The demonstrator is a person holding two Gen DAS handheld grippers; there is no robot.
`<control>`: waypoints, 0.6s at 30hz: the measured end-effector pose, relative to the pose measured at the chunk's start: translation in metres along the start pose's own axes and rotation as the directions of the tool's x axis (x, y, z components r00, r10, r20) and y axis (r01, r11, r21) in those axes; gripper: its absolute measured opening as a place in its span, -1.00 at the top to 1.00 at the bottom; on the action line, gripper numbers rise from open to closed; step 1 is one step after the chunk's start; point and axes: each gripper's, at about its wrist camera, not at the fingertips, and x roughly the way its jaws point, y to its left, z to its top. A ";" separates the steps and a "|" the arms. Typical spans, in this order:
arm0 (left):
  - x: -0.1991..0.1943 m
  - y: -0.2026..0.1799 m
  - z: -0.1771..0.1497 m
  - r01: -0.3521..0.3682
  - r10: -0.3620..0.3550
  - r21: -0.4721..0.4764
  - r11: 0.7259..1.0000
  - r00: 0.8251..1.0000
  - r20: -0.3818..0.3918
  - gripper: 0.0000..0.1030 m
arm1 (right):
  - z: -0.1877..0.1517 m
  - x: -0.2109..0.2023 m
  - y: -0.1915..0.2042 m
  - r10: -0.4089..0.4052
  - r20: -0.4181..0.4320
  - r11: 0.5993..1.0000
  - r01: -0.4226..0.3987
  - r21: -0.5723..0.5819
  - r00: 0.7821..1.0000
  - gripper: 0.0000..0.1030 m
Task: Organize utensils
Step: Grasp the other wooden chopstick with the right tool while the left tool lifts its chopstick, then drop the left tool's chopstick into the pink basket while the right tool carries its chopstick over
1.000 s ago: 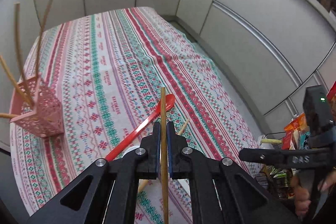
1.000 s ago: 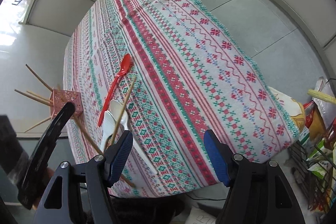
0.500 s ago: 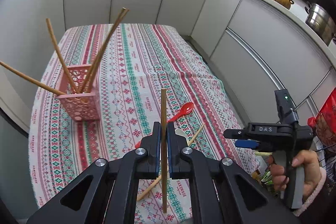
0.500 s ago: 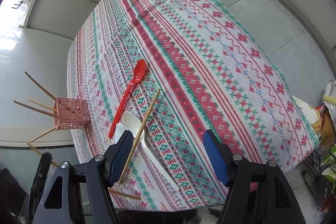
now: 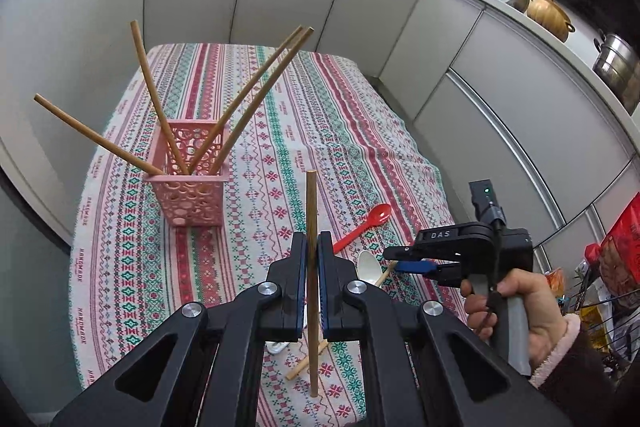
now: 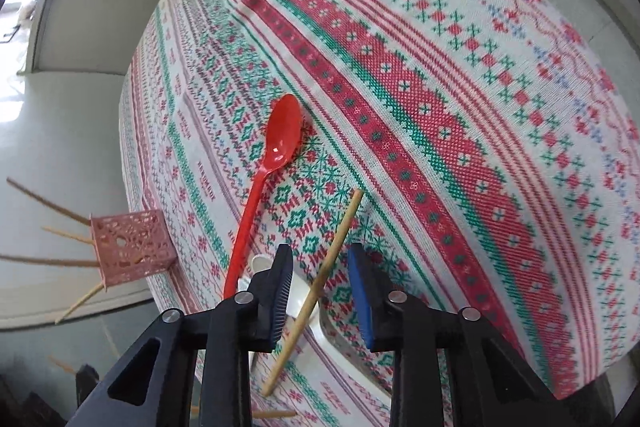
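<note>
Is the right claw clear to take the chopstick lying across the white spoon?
Probably yes. The right claw already straddles the chopstick, its jaws closing with nothing between pads and stick; the red spoon lies off to the side.

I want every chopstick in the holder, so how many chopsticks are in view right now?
6. Four stand in the pink holder. One chopstick is clamped in the left gripper. One lies across the white spoon, between the right gripper's closing jaws. Others may be hidden.

The left gripper point(image 5: 312, 287) is clamped on a chopstick point(image 5: 311, 211) near the pink holder point(image 5: 192, 195); farther off, the right gripper point(image 6: 320, 301) hangs, jaws closing.
</note>
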 end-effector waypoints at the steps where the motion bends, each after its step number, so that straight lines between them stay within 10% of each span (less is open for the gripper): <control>1: -0.001 0.001 0.001 -0.001 0.001 0.000 1.000 1.000 0.002 0.90 | 0.002 0.001 -0.001 0.014 0.009 1.000 -0.014 0.010 1.000 0.53; 18: -0.023 0.016 0.008 -0.029 0.033 -0.046 0.998 0.997 0.074 0.90 | -0.005 -0.028 0.028 0.094 0.057 0.992 -0.089 -0.093 0.994 0.87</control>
